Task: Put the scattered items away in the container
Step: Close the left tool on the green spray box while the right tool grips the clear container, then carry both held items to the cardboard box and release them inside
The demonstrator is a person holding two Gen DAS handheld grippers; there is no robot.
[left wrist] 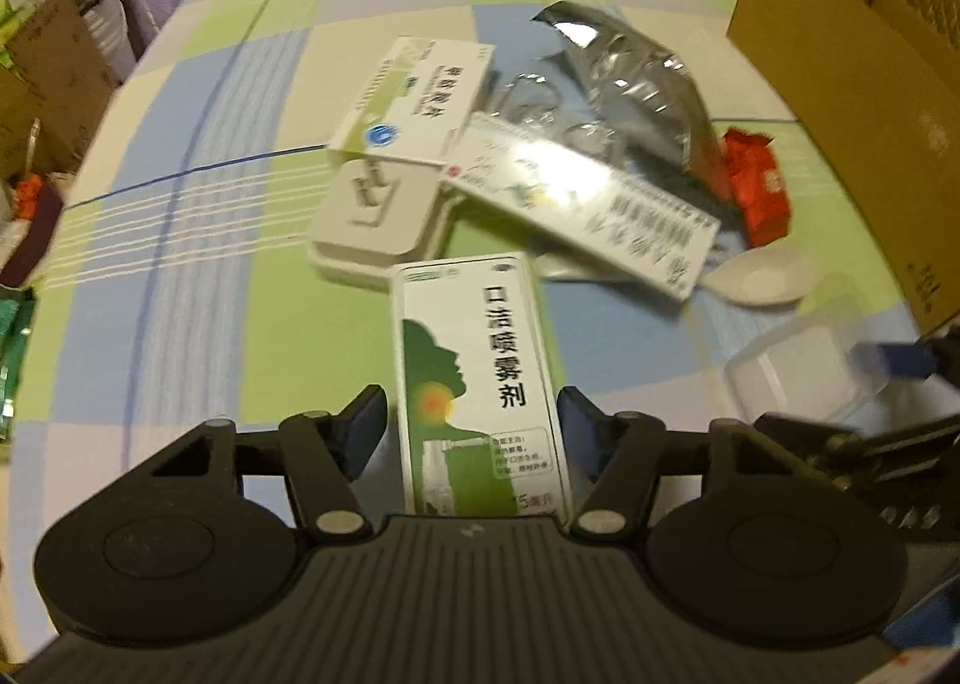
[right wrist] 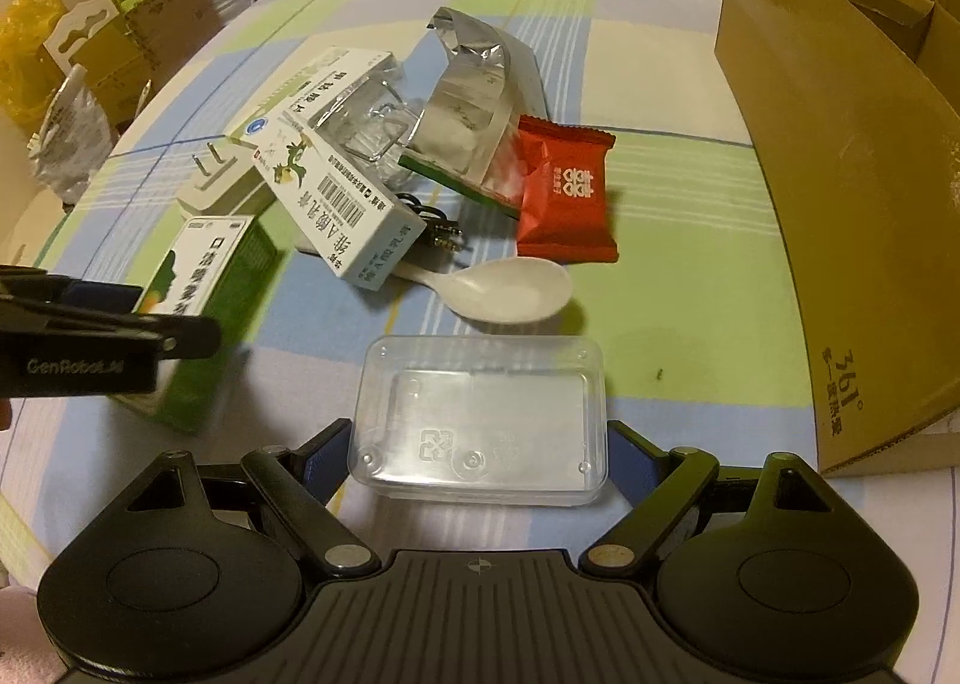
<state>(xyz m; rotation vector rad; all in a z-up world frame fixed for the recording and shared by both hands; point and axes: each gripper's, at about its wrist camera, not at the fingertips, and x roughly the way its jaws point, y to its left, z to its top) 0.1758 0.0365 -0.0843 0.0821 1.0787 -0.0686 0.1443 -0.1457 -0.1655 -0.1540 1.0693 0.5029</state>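
So left gripper has its jaws spread around the green-white spray box, pads just beside its sides, contact unclear. Right of it, a pile of 2 medicine boxes, foil pouch, red packet and white spoon sits on the checked tablecloth. Right gripper straddles the clear plastic tub, jaws apart, with the cardboard box far right.

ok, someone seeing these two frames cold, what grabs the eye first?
Probably the green-and-white spray box standing between the left gripper fingers, and the clear plastic tray between the right gripper fingers. Behind them lies a jumble mid-table: the red snack packet, a white spoon and a crumpled foil bag. The big cardboard box fills the right edge.
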